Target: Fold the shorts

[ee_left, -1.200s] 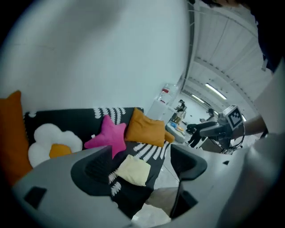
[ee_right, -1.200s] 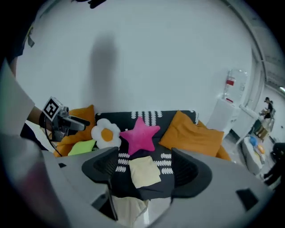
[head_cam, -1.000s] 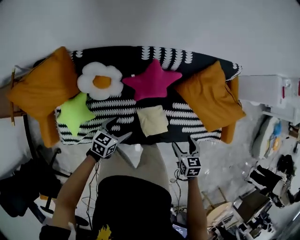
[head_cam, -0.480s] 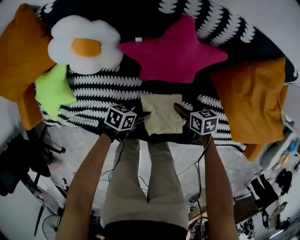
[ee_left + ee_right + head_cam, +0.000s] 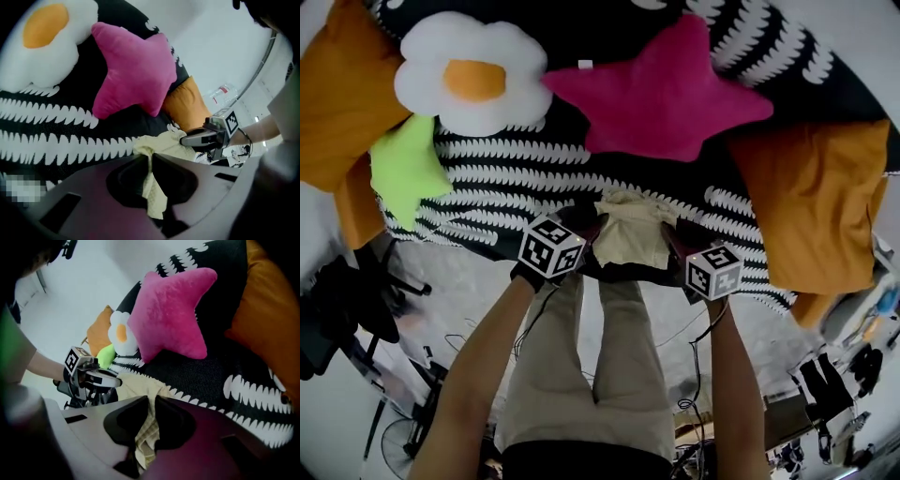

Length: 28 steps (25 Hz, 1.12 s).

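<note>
- Buried under left claw (image 5: 587,223) and right claw (image 5: 673,236): near corners of pale yellow fabric shorts (image 5: 630,232).
- Cut off at left edge: orange square cushion (image 5: 337,94).

Bare blanket (image 5: 516,178) between shorts (image 5: 630,234) and star cushion (image 5: 661,89)

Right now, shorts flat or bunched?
Bunched: left gripper and right gripper just closed on near corners of the pale yellow shorts, rumpling them.
</note>
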Available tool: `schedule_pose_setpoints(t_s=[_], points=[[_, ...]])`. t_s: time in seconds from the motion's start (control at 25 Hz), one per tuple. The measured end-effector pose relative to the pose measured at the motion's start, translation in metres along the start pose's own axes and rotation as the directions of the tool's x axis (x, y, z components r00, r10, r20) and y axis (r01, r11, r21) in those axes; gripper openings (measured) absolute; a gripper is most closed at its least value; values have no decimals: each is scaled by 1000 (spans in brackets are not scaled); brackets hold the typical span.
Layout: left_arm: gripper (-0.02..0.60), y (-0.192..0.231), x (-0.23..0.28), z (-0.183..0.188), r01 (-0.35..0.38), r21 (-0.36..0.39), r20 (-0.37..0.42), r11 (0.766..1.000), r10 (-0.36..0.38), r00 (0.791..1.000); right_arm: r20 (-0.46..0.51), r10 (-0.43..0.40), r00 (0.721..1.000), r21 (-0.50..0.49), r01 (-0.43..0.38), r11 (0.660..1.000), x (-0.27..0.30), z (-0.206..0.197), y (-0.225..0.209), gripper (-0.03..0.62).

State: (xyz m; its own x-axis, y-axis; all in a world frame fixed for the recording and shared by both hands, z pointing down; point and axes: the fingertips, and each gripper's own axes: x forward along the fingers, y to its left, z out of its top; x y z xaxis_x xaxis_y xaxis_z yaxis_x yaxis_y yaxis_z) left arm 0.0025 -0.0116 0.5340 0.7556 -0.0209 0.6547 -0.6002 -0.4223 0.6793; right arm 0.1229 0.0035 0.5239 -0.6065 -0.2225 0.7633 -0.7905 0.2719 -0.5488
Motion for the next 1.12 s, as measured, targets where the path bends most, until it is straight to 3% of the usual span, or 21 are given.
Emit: schedule_pose_setpoints(t_s=[0.12, 0.2, 0.32, 0.36, 0.4, 0.44, 0.48, 0.6, 0.68, 0.76, 0.84, 0.92, 1.0, 1.08, 1.12], points=[[44, -26, -13, -8, 51, 69, -8, 996, -51, 999, -15, 13, 1000, -48, -14, 999, -20, -12, 14, 60], [46, -31, -18, -12, 44, 98, -11, 994, -43, 999, -16, 11, 1000, -73, -12, 997, -26, -14, 18, 58], [65, -7, -15, -5, -54, 86, 34, 995, 51, 998, -3, -68, 998, -100, 67, 993, -18, -2, -1, 57], [115, 8, -13, -2, -92, 63, 47, 994, 89, 995, -8, -128, 992, -108, 127, 986, -12, 3, -16, 62], [202, 23, -10, 1, -117, 34, 46, 993, 115, 992, -24, -195, 981, -118, 191, 974, -6, 6, -33, 109], [256, 35, -7, 3, -120, 3, 34, 993, 120, 992, -49, -246, 968, -132, 238, 962, 0, 9, -48, 231], [264, 43, -4, 5, -104, -29, 19, 994, 105, 994, -75, -265, 961, -146, 252, 957, 5, 12, -58, 301], [308, 43, 6, 3, -2, -73, -45, 997, -2, 999, -92, -144, 985, -152, 129, 980, 11, 26, -50, 322], [343, 34, 22, -8, 78, -26, -123, 997, -81, 989, -113, -23, 993, -144, 7, 990, 20, 31, -37, 351], [353, 28, 40, -13, 128, 24, -172, 992, -122, 978, -190, 44, 981, -152, -74, 986, 37, 18, -30, 394], [331, 29, 49, -12, 99, 57, -158, 993, -89, 983, -241, 26, 970, -223, -82, 971, 50, 2, -27, 395], [193, 27, 44, -9, 59, 105, -98, 993, -49, 994, -224, -10, 975, -306, -61, 950, 51, -2, -21, 356], [123, 11, 30, -5, 39, 191, -27, 981, -35, 999, -186, -16, 982, -364, -54, 930, 43, -3, -10, 301], [65, -14, 13, -5, 38, 329, 13, 943, -45, 999, -160, -25, 987, -429, -47, 902, 34, -5, 1, 319], [60, -30, 4, -9, 42, 414, 15, 909, -53, 998, -166, -27, 986, -463, -53, 885, 30, -6, 6, 339]])
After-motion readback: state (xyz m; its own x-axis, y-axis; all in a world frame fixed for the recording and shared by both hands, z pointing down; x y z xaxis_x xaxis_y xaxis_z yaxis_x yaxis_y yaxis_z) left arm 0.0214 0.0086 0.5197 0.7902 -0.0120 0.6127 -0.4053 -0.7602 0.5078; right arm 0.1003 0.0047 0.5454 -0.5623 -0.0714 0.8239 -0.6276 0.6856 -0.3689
